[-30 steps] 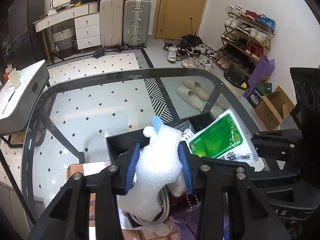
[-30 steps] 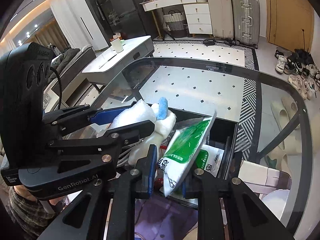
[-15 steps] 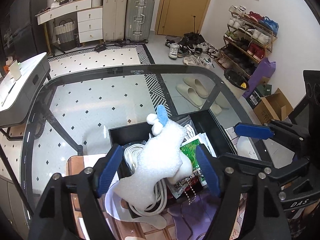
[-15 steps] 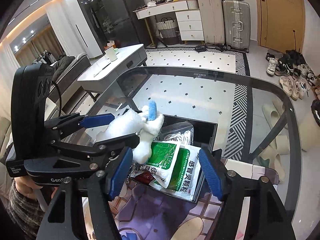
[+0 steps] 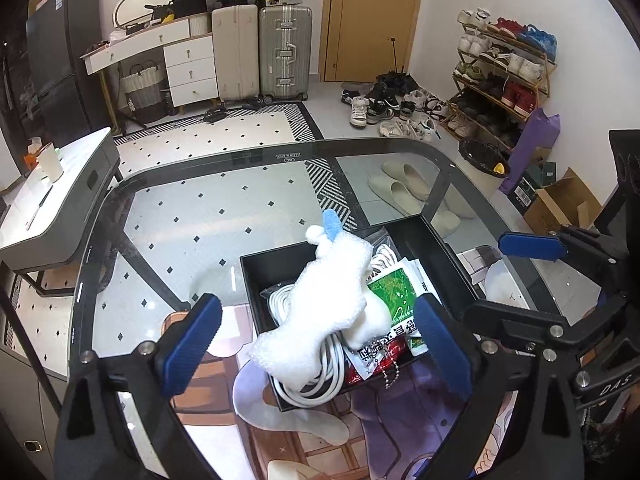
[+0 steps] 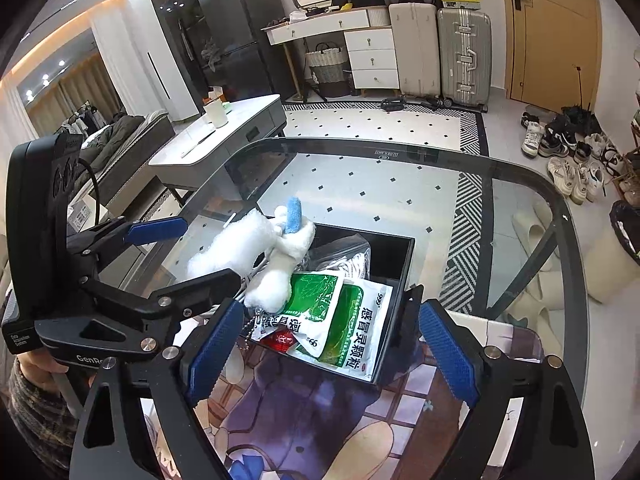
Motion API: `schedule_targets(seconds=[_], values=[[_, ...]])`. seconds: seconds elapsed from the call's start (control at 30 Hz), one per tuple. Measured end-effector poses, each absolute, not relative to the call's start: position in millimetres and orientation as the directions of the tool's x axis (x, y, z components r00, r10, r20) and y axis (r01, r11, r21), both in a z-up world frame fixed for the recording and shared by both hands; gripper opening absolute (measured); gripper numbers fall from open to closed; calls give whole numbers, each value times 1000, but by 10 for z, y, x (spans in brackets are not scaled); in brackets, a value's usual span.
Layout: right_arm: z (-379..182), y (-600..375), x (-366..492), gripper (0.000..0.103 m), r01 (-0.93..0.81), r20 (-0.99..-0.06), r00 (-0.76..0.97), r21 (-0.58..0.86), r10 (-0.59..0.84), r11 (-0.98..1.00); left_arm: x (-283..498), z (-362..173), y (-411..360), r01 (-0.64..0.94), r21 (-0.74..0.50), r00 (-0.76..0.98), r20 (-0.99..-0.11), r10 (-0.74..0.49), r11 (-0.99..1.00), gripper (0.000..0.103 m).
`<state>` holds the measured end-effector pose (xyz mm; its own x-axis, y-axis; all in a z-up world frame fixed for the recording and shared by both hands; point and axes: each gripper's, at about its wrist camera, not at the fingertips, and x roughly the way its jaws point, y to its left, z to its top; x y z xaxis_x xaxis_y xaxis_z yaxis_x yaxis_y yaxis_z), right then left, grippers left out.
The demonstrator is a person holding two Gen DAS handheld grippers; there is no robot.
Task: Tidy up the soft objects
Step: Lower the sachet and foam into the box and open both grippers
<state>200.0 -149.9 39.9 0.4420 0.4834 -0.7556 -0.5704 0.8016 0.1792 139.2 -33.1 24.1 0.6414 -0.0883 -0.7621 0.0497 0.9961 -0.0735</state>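
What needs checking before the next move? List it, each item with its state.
1. Left gripper open and empty: ok.
2. Right gripper open and empty: ok.
3. White fluffy plush toy with a blue tuft fully inside the black rectangular storage box: not ok, it lies atop the white coiled cable and overhangs the near rim.
4. Green-and-white medicine sachet released into the box: ok.
5. More soft items left to sort: cannot tell.

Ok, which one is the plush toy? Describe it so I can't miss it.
On the glass table sits a black bin. Draped over its front-left corner, atop coiled white cable, lies the plush toy: fluffy and white with one blue ear, unlike the flat green packets beside it.
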Motion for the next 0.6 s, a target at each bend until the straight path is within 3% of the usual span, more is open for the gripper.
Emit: schedule_targets(seconds=[0.23, 0.6], values=[[407, -1504, 1910, 102, -574, -736, 469, 166, 487, 802, 1245, 328, -338, 39, -34, 690, -722, -51, 999, 101], [406, -1571, 1813, 102, -553, -708, 518, 151, 480, 819, 1101, 373, -272, 36, -48, 723, -689, -59, 998, 103]])
